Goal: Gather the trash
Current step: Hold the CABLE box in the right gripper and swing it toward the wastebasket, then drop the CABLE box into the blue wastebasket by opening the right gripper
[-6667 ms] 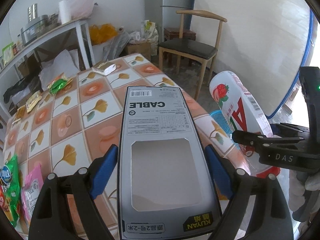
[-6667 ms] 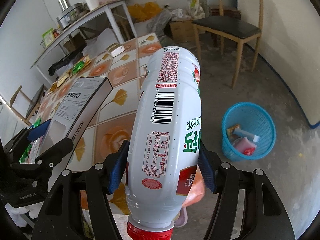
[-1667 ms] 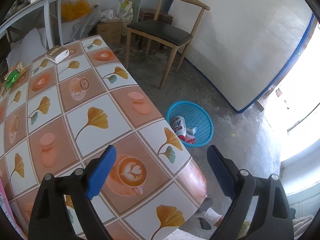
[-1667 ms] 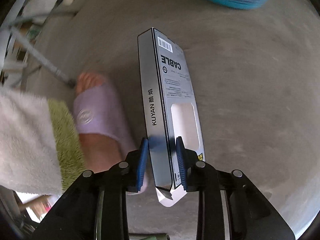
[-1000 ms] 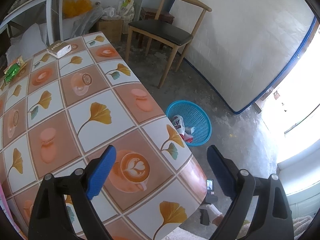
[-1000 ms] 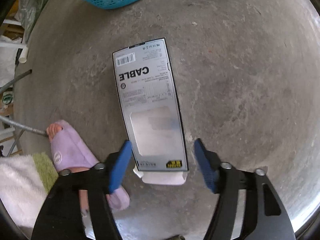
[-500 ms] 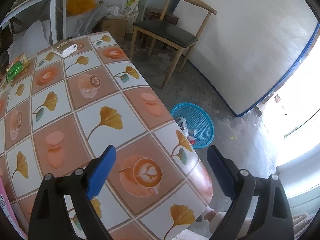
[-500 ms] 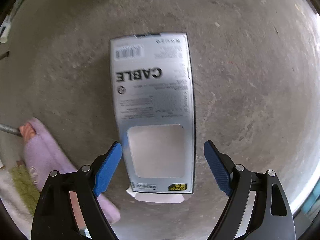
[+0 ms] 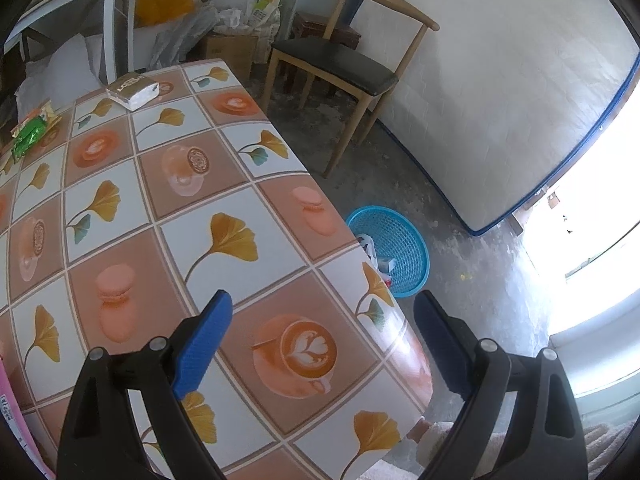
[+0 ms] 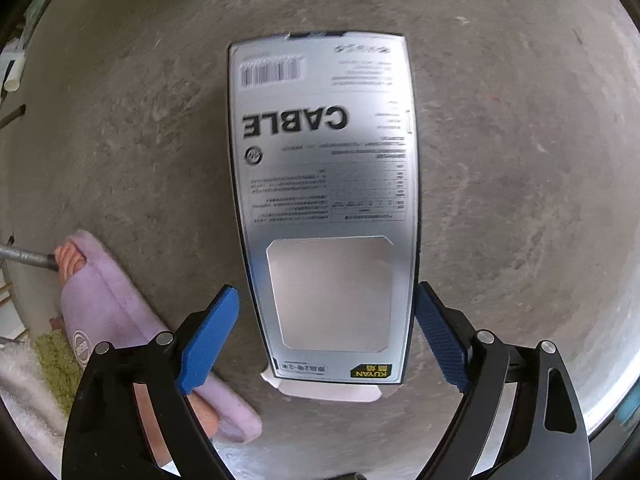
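The right gripper [image 10: 326, 336] is pointed down at the concrete floor [image 10: 500, 184], with its fingers spread wide. The cable box [image 10: 324, 184] is seen lying flat on the floor between the two blue pads [image 10: 210, 340], printed side up. The right-hand pad is located just beside the box edge; contact cannot be confirmed. A gap is visible on the left-hand side. A foot in a purple slipper [image 10: 108, 308] is found at 8 o'clock from the box.

The left gripper [image 9: 322, 344] is held above the tiled table [image 9: 160, 220], fingers spread wide, with nothing between them. The blue basket [image 9: 394, 254] is located on the floor at 1 o'clock from this gripper, beside the table edge, with trash inside. A wooden chair [image 9: 344, 60] is positioned beyond it at 12 o'clock.
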The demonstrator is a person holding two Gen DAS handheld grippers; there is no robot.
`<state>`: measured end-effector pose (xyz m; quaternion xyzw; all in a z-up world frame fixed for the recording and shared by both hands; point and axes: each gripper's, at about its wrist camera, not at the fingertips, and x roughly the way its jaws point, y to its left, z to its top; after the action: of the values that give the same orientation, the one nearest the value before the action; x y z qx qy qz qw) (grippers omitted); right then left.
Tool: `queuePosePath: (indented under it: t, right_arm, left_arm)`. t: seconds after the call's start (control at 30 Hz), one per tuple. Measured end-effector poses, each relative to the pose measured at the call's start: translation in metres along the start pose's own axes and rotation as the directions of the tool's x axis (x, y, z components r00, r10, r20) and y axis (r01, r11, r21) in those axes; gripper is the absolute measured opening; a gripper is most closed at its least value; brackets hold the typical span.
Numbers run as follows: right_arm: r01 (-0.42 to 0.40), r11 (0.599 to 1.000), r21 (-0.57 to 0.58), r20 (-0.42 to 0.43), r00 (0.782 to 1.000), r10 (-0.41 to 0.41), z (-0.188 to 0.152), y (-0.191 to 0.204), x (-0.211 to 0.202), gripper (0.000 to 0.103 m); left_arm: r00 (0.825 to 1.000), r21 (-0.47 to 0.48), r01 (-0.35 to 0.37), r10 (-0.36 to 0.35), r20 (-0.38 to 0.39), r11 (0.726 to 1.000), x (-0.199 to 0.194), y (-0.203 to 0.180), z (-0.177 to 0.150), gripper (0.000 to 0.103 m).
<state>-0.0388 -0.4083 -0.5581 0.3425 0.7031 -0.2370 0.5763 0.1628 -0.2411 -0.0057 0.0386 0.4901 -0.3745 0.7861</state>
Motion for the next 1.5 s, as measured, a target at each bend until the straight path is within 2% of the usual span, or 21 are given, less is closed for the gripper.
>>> queuePosePath:
  t: [0.13, 0.2, 0.33, 0.5, 0.6, 0.67, 0.7, 0.8, 0.83, 0.9, 0.93, 0.97, 1.1, 1.17, 1.23, 1.27, 1.33, 1.43, 1.5]
  right_arm:
    - [0.026, 1.000, -0.010, 0.010, 1.000, -0.026, -0.001, 0.006, 0.012, 0.084]
    - [0.032, 0.999, 0.003, 0.014, 0.999, -0.032, -0.006, 0.013, 0.011, 0.078]
    - [0.039, 0.999, 0.014, 0.025, 0.999, -0.039, -0.008, 0.000, -0.003, 0.077]
    - [-0.010, 0.999, 0.043, 0.073, 0.997, 0.007, -0.017, -0.008, -0.023, 0.077]
    - [-0.072, 0.997, 0.003, 0.142, 0.987, 0.071, -0.036, -0.008, -0.066, 0.077]
    - [-0.066, 0.997, -0.049, 0.210, 0.975, 0.075, -0.050, -0.004, -0.105, 0.077]
    - [-0.073, 0.995, -0.070, 0.247, 0.965, 0.088, -0.056, -0.002, -0.126, 0.077]
    - [-0.105, 0.987, -0.121, 0.384, 0.912, 0.144, -0.065, 0.005, -0.208, 0.077]
    - [-0.121, 0.983, -0.138, 0.426, 0.889, 0.169, -0.060, 0.008, -0.234, 0.077]
    - [-0.138, 0.977, -0.161, 0.471, 0.859, 0.199, -0.042, 0.014, -0.266, 0.077]
    - [-0.153, 0.972, -0.177, 0.486, 0.846, 0.222, -0.023, 0.019, -0.283, 0.077]
    - [-0.159, 0.971, -0.180, 0.491, 0.841, 0.228, -0.012, 0.022, -0.289, 0.077]
    - [-0.175, 0.974, -0.142, 0.484, 0.846, 0.223, 0.065, 0.038, -0.295, 0.079]
    - [-0.192, 0.977, -0.091, 0.463, 0.860, 0.212, 0.093, 0.031, -0.278, 0.082]
    - [-0.181, 0.983, -0.027, 0.457, 0.872, 0.173, 0.108, 0.008, -0.275, 0.082]
    - [-0.179, 0.984, -0.001, 0.461, 0.873, 0.159, 0.115, -0.002, -0.293, 0.082]
    - [-0.174, 0.984, 0.029, 0.470, 0.871, 0.140, 0.114, -0.007, -0.302, 0.082]
    - [-0.206, 0.978, 0.040, 0.504, 0.849, 0.158, 0.105, -0.040, -0.324, 0.082]
    - [-0.199, 0.980, 0.024, 0.529, 0.834, 0.156, 0.078, -0.048, -0.339, 0.082]
  left_arm:
    - [1.000, -0.003, -0.001, 0.001, 0.003, 1.000, 0.000, 0.003, 0.000, 0.090]
    - [1.000, -0.005, -0.002, 0.002, 0.003, 1.000, 0.000, 0.005, 0.000, 0.090]
    - [1.000, -0.017, -0.004, 0.004, 0.000, 1.000, 0.002, 0.009, 0.000, 0.090]
    - [1.000, -0.023, -0.002, 0.003, 0.020, 1.000, -0.002, 0.010, 0.000, 0.090]
    - [1.000, -0.041, 0.000, 0.001, 0.032, 0.999, -0.004, 0.014, -0.001, 0.090]
    - [0.999, -0.050, 0.004, -0.002, 0.040, 0.999, -0.006, 0.015, -0.002, 0.090]
    - [0.999, -0.053, 0.006, -0.003, 0.046, 0.999, -0.008, 0.015, -0.003, 0.090]
    - [0.998, -0.059, 0.013, -0.010, 0.055, 0.998, -0.012, 0.016, -0.006, 0.090]
    - [0.998, -0.060, 0.016, -0.012, 0.057, 0.998, -0.013, 0.016, -0.007, 0.090]
    - [0.998, -0.063, 0.023, -0.019, 0.063, 0.998, -0.016, 0.017, -0.008, 0.090]
    - [0.998, -0.064, 0.029, -0.025, 0.066, 0.997, -0.018, 0.017, -0.009, 0.090]
    - [0.997, -0.066, 0.035, -0.030, 0.069, 0.997, -0.021, 0.017, -0.011, 0.090]
    - [0.996, -0.062, 0.039, -0.033, 0.089, 0.997, -0.037, 0.016, -0.018, 0.090]
    - [0.994, -0.059, 0.026, -0.020, 0.104, 0.998, -0.048, 0.017, -0.024, 0.090]
    - [0.993, -0.069, 0.010, -0.002, 0.114, 0.998, -0.058, 0.022, -0.033, 0.090]
    - [0.993, -0.076, 0.003, 0.006, 0.118, 0.997, -0.062, 0.025, -0.037, 0.090]
    - [0.992, -0.089, -0.010, 0.021, 0.122, 0.996, -0.069, 0.033, -0.045, 0.091]
    - [0.991, -0.098, -0.028, 0.040, 0.129, 0.995, -0.078, 0.043, -0.057, 0.091]
    - [0.990, -0.102, -0.030, 0.044, 0.131, 0.994, -0.083, 0.050, -0.063, 0.091]
